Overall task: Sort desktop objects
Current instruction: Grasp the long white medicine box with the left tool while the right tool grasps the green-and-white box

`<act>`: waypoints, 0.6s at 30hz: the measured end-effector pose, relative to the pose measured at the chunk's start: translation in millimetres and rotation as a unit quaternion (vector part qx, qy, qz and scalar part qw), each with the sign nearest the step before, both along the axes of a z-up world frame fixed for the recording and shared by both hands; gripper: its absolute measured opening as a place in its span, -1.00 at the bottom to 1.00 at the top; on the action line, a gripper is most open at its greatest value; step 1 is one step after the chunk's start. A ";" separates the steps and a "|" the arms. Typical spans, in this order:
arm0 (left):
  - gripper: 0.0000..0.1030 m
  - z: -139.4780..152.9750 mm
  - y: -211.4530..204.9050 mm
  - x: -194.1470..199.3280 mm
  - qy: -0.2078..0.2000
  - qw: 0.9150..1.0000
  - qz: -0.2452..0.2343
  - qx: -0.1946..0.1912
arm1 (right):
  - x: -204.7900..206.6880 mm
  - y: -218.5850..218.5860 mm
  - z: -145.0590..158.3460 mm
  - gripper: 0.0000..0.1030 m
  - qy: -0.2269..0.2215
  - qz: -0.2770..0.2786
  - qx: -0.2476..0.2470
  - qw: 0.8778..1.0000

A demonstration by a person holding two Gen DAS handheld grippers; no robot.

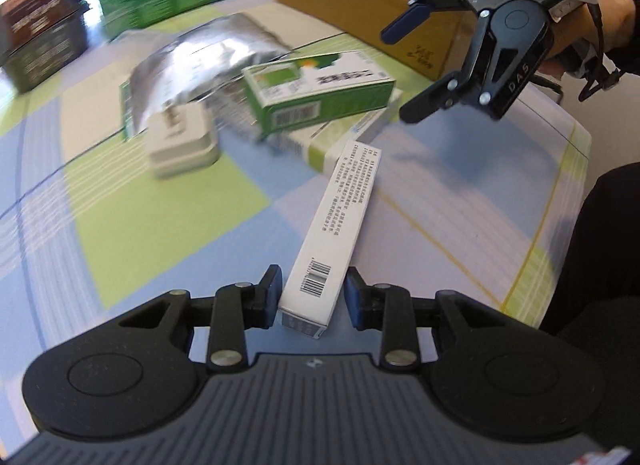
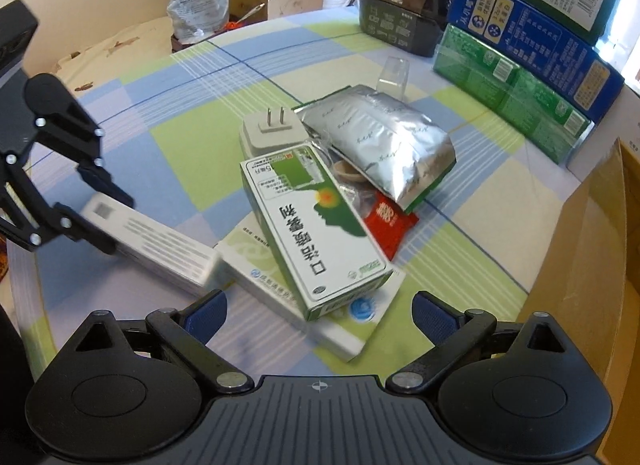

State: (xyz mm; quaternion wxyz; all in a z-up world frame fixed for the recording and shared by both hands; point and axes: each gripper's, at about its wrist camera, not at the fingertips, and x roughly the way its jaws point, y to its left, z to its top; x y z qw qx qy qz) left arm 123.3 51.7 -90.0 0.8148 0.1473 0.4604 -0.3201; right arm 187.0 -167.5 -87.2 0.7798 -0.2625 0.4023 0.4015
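Between left gripper pads, white box

spray box on flat box | foil bag behind | plug adapter beside

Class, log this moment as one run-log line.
left tool: closing around long white box | right tool: open, above green box

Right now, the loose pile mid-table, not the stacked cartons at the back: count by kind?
Cardboard boxes: 3 (long white box, green-and-white box, flat pale box beneath it)
Pouches: 2 (silver foil bag, red sachet)
Plug adapters: 1 (white)
Total: 6
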 end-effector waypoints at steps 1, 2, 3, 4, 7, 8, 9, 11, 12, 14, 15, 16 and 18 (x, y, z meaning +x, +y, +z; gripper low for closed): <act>-0.45 0.6 4.1 -1.4 0.001 1.000 0.011 -0.001 | 1.3 2.2 0.3 0.89 -0.002 0.002 -0.001 1.000; -0.45 2.7 10.2 -6.9 0.001 1.000 0.026 -0.002 | 2.8 4.5 0.5 0.89 -0.004 0.004 -0.001 1.000; -0.45 4.2 14.5 -10.2 0.002 0.999 0.039 -0.002 | 4.4 7.1 0.4 0.88 -0.005 0.007 -0.002 1.000; -0.45 4.4 17.9 -11.5 0.002 0.999 0.052 -0.002 | 5.9 9.7 0.0 0.88 -0.007 0.010 -0.003 1.000; -0.46 5.9 23.9 -12.1 0.005 0.996 0.092 -0.004 | 11.4 17.7 -3.1 0.81 -0.009 0.015 -0.006 1.000; -0.47 5.6 25.9 -11.0 0.005 0.994 0.106 -0.006 | 13.3 20.6 -4.2 0.78 -0.006 0.018 -0.006 1.000; -0.47 5.6 28.1 -10.6 0.004 0.992 0.122 -0.008 | 14.7 23.5 -5.9 0.73 -0.004 0.019 -0.007 1.000; -0.47 4.5 31.8 -9.9 0.005 0.987 0.158 -0.013 | 17.5 29.9 -9.0 0.65 0.000 0.023 -0.009 1.000; -0.47 3.9 31.8 -9.7 0.004 0.985 0.169 -0.015 | 19.0 32.9 -11.1 0.58 0.003 0.025 -0.011 1.000; -0.47 1.5 28.3 -9.7 0.003 0.983 0.182 -0.017 | 22.0 37.9 -15.6 0.43 0.008 0.025 -0.017 1.000; -0.47 -0.1 25.3 -9.2 0.002 0.982 0.187 -0.016 | 23.1 39.2 -17.4 0.27 0.010 0.024 -0.019 0.999; -0.47 -1.2 22.6 -9.4 0.001 0.981 0.192 -0.015 | 23.6 39.4 -17.9 0.19 0.013 0.020 -0.018 1.000; -0.46 -3.1 17.8 -9.8 -0.003 0.979 0.203 -0.012 | 20.9 38.3 -15.4 0.10 0.020 0.009 -0.017 1.000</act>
